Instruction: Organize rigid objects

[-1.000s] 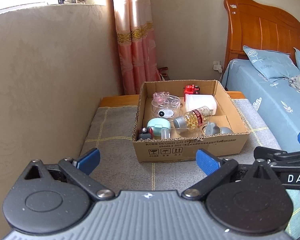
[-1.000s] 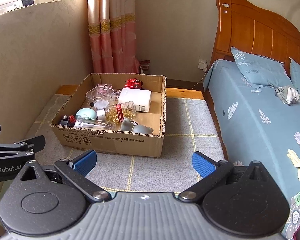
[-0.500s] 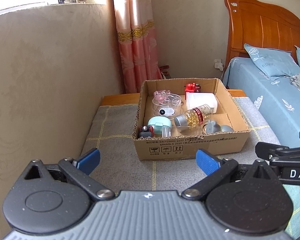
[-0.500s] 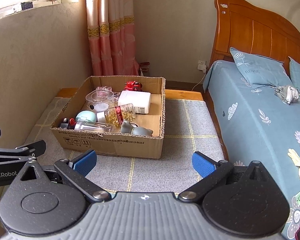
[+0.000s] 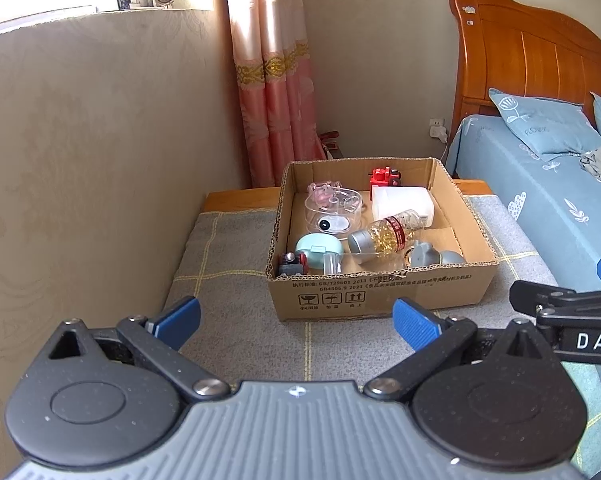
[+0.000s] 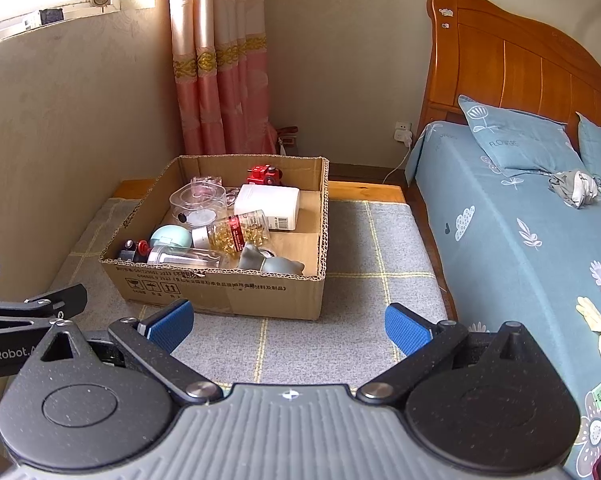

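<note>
The cardboard box (image 5: 380, 292) sits on a grey checked mat (image 5: 228, 280) covering a low wooden platform, between the beige wall (image 5: 100, 160) on the left and the bed (image 6: 520, 240) on the right. Bare mat runs along the box's left side up to the wall, in front of it down to the grippers, and as a wider strip on its right up to the bed's edge.

Inside the box, from left to right: a small dark toy vehicle (image 5: 291, 264) in the near left corner, a mint-green round case (image 5: 318, 249) just beside it, a clear lidded container (image 5: 332, 210) behind, a capsule bottle (image 5: 386, 234) lying on its side in the middle, a white box (image 5: 402, 203) toward the back with a red toy car (image 5: 385, 177) behind it at the rear wall, and a grey lidded piece (image 5: 424, 254) against the near wall. The box's right part shows bare cardboard floor.

The left gripper (image 5: 296, 322) hovers short of the box's front wall, fingers spread wide and holding nothing. The right gripper (image 6: 287, 326) hangs likewise before the box's near right corner, its blue-padded fingers (image 6: 406, 328) released and empty.
</note>
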Demonstrator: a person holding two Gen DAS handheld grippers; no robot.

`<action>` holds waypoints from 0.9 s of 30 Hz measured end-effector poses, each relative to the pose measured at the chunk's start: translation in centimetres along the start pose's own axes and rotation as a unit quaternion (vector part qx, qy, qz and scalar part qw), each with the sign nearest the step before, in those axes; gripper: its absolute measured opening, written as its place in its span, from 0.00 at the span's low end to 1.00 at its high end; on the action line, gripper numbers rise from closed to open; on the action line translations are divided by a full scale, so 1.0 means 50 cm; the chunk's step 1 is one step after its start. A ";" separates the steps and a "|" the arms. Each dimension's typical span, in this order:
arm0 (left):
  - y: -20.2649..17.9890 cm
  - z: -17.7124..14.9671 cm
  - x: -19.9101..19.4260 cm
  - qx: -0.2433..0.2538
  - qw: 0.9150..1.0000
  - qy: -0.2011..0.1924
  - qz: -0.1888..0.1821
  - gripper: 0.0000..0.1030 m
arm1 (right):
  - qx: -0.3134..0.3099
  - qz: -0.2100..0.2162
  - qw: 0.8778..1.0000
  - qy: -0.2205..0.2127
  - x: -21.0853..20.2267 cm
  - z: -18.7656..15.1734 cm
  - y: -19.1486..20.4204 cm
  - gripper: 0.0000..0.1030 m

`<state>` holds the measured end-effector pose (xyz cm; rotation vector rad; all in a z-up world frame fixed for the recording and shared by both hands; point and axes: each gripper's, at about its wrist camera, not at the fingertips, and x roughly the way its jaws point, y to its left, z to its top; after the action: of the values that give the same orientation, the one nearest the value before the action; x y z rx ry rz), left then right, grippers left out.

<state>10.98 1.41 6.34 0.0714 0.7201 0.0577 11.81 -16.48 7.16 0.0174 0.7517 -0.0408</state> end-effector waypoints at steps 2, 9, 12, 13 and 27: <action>-0.001 0.000 -0.001 0.001 1.000 0.000 0.000 0.99 | 0.000 0.000 1.000 0.000 0.000 0.000 0.001 1.00; -0.001 -0.002 -0.001 0.002 1.000 0.001 0.001 0.99 | 0.000 0.001 1.000 0.001 0.001 -0.001 0.002 1.00; 0.000 -0.002 -0.002 0.002 1.000 0.001 0.001 0.99 | 0.000 0.001 1.000 0.000 0.000 -0.002 0.001 1.00; 0.000 -0.002 -0.001 0.002 1.000 0.002 0.001 0.99 | 0.000 0.001 1.000 0.000 0.000 -0.003 0.002 1.00; 0.003 -0.006 -0.005 0.002 1.000 0.004 0.008 0.99 | 0.002 0.001 1.000 0.001 0.000 -0.003 0.002 1.00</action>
<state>10.61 1.54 6.28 0.0814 0.7267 0.0705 11.71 -16.36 7.03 0.0222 0.7542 -0.0407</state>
